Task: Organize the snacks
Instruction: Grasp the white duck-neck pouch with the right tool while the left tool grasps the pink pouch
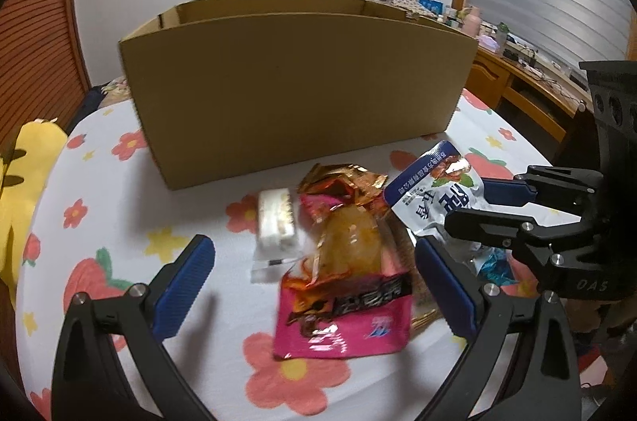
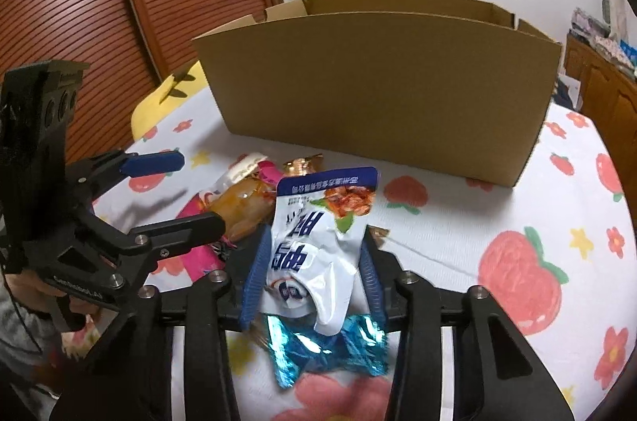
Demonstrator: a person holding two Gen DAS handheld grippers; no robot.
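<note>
A bed [image 1: 99, 182] with a white sheet printed with strawberries and flowers carries everything here. Largest on it is an open cardboard box [image 1: 294, 82], standing at the far side, behind the snacks. In front of the box lies a small heap of snack packets: a pink packet [image 1: 346, 317] nearest, with a crumpled gold wrapper [image 1: 342, 182] at its far end and a small white packet [image 1: 274, 222] just beside it on the left. The left hand-held gripper [image 1: 314, 285] hovers over this heap with its blue pads spread wide on either side of the pink packet, touching nothing. To the right, the right hand-held gripper [image 2: 314, 273] pinches a white and blue pouch [image 2: 318, 241] between its pads, the pouch standing upright and creased in the grip. Under that pouch lies a shiny blue wrapper [image 2: 330, 349], crumpled on the sheet.
</note>
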